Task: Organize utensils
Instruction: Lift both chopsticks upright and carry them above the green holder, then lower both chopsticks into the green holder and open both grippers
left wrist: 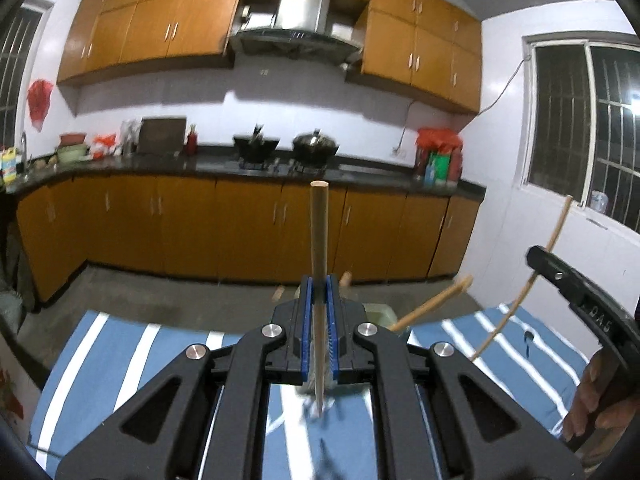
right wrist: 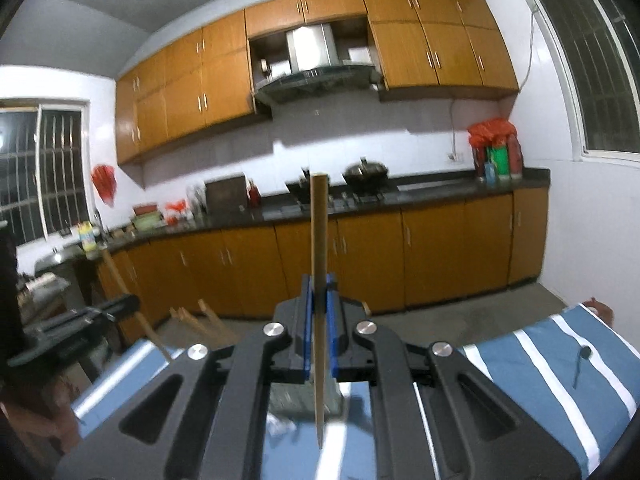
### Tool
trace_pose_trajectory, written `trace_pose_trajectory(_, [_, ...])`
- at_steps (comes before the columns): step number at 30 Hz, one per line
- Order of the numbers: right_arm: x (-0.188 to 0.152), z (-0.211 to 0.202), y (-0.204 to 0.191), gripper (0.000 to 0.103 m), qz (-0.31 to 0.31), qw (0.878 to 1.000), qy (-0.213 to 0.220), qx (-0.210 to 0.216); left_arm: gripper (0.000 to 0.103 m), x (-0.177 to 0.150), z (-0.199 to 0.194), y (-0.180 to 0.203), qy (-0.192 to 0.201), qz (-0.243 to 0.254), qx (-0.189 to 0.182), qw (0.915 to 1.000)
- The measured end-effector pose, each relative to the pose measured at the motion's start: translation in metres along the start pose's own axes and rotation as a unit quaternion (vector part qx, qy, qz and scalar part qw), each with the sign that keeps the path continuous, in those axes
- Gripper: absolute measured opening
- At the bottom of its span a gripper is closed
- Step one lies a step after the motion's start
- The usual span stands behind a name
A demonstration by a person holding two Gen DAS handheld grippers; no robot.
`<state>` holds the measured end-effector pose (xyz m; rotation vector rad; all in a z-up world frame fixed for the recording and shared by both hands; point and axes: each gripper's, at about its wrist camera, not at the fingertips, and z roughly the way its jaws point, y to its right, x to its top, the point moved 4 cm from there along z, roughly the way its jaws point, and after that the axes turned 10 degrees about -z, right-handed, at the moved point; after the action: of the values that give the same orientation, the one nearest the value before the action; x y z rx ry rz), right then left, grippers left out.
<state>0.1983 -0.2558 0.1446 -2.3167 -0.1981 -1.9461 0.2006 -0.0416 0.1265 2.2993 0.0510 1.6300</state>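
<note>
Left wrist view: the left tongs (left wrist: 319, 300) are pressed onto a chopstick (left wrist: 319, 240), its blunt end standing upright above the blue pads and its tapered end reaching down over the striped cloth (left wrist: 120, 344) on the counter. Behind the tongs, toward the far edge, a pale container (left wrist: 380, 314) holds more wooden sticks (left wrist: 432, 306) that lean to the right (its outline is largely hidden by the tongs). Further right, a second chopstick (left wrist: 532, 276) slants up from the cloth, held in the right tongs, whose black body enters at the right edge with the person's hand (left wrist: 596, 396) below it.

Right wrist view: at the left edge the left tongs (right wrist: 80, 320) appear dark and blurred, with leaning sticks (right wrist: 200, 318) near them. In the centre the right tongs (right wrist: 319, 300) pinch their chopstick (right wrist: 319, 248) upright over the cloth (right wrist: 520, 364). A small dark utensil (right wrist: 580, 364) lies on the cloth near the right edge, well apart.
</note>
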Motion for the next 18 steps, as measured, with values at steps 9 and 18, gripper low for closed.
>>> trace_pose_trajectory(9, [0.041,0.037,-0.002,0.008,0.013,0.997,0.074,-0.008,0.008,0.042,0.024,0.022,0.075,-0.025,-0.016,0.9968])
trace_pose_trajectory(18, [0.01,0.093,0.001,0.008,0.014,0.999,0.043,-0.015,0.008,0.028,0.059,0.017,0.087,-0.022,0.006,0.996])
